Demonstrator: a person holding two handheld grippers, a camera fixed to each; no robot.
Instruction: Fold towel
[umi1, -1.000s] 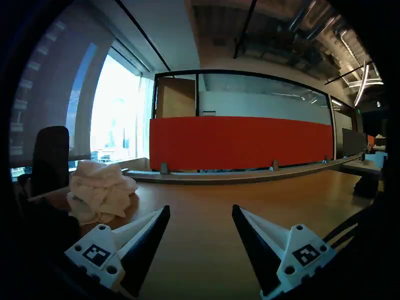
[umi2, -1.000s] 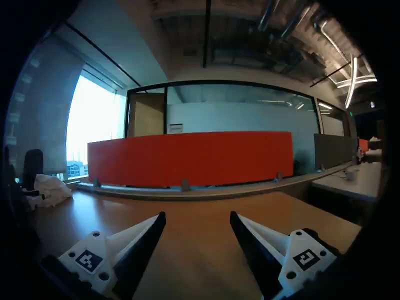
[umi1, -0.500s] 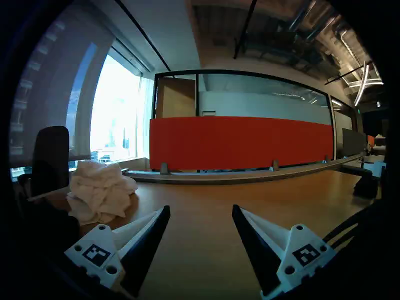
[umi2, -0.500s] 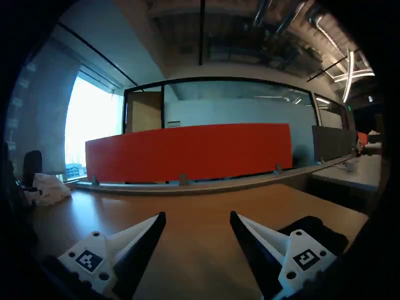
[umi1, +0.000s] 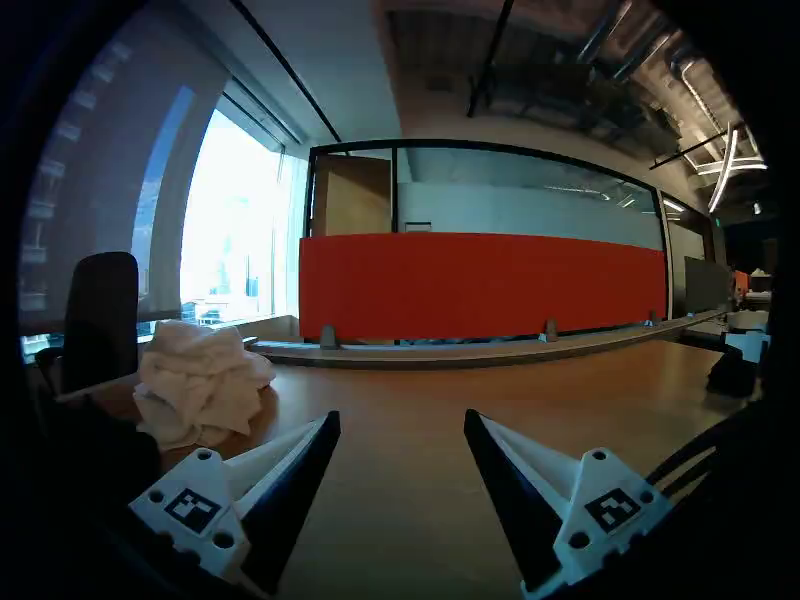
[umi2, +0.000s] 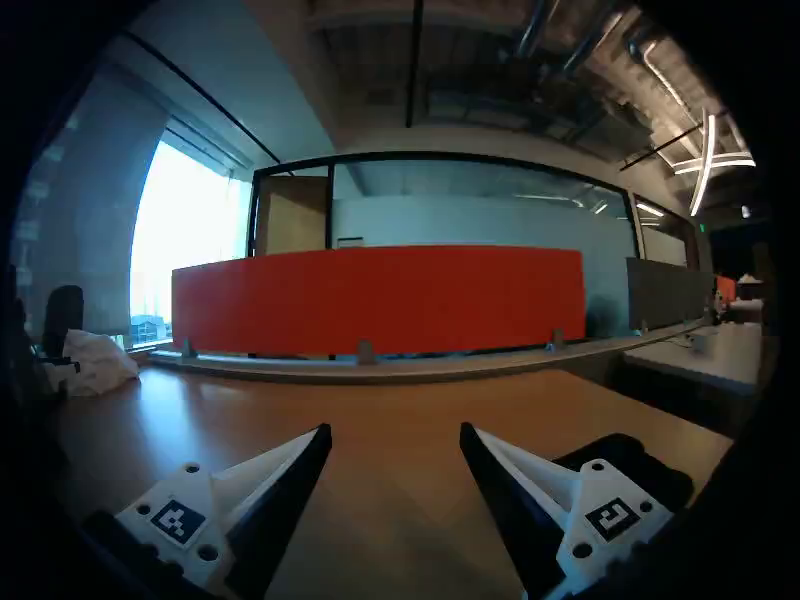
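On the desk (umi1: 520, 390), off to your left beside the window (umi1: 230, 240), the towel (umi1: 200, 385) sits in a crumpled heap, unfolded. Your left gripper (umi1: 400, 415) is nearer it, your right gripper (umi2: 395, 428) well apart; both stand wide open and empty, presumably poised to reach for it.

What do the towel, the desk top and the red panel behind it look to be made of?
Towel: soft cloth, likely cotton terry, off-white, matte; it lies crumpled in thick rounded folds. Desk top: wood or wood-look laminate, smooth, slightly glossy; it shows soft reflections. Red panel: flat, even, matte; fabric or plastic, cannot tell.
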